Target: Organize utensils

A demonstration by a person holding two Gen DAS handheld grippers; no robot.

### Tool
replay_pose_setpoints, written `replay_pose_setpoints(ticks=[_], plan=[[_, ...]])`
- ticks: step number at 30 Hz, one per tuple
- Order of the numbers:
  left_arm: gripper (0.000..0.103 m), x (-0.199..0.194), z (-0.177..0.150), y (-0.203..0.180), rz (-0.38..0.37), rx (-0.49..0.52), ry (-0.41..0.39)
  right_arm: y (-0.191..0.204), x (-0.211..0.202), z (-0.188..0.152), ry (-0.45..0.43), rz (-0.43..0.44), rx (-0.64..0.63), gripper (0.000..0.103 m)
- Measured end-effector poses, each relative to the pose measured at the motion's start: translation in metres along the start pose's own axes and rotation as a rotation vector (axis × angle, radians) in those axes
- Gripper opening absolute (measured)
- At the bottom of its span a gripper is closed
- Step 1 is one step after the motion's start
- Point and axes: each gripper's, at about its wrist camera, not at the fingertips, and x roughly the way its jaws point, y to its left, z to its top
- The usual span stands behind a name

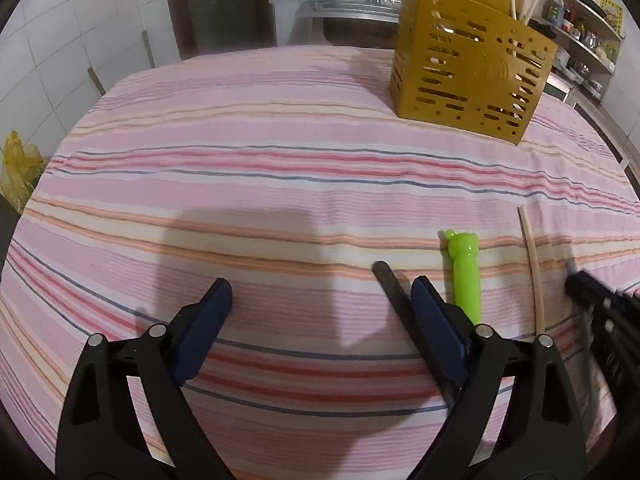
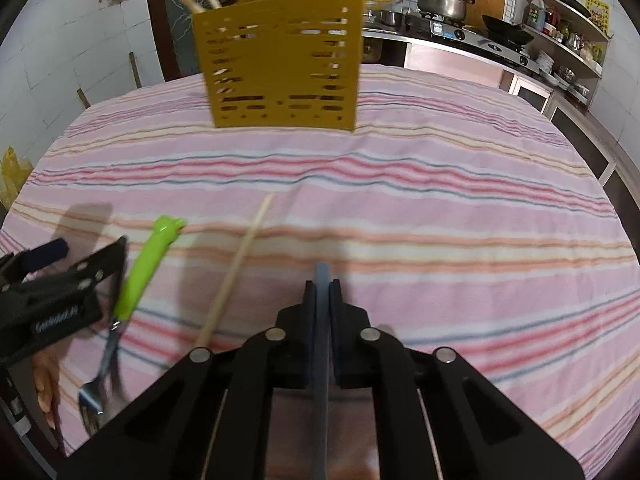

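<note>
On a table [image 2: 440,184] draped in a pink striped cloth, the right gripper [image 2: 322,286] is clamped on a slim grey-blue utensil handle [image 2: 321,320] near the front edge. The left gripper [image 1: 320,292] hovers with jaws spread wide and nothing between them, beside a dark rod [image 1: 390,286], a green-handled fork [image 2: 140,276] and a loose chopstick [image 2: 236,272]. A yellow slotted utensil holder [image 2: 280,64], already bearing chopsticks, stands at the far edge.
</note>
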Motion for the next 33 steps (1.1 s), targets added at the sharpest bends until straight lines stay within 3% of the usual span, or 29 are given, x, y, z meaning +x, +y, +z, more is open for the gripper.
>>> replay_pose_setpoints(ticks=[3,9,19,33], plan=[[0.082,0.002,0.001,-0.009,0.021,0.001,0.014,-0.011,0.007,0.01,0.004,-0.013,-0.011,0.007],[0.061,0.0,0.001,-0.022,0.041,-0.028,0.032,-0.024,0.012,0.008,-0.017,0.041,0.033,0.007],[0.014,-0.002,0.004,-0.036,0.018,-0.039,0.076,-0.028,0.006,0.003,-0.037,0.071,0.05,0.007],[0.012,-0.001,0.015,-0.021,-0.049,-0.044,0.043,-0.034,-0.007,0.003,-0.109,0.067,0.078,0.007]])
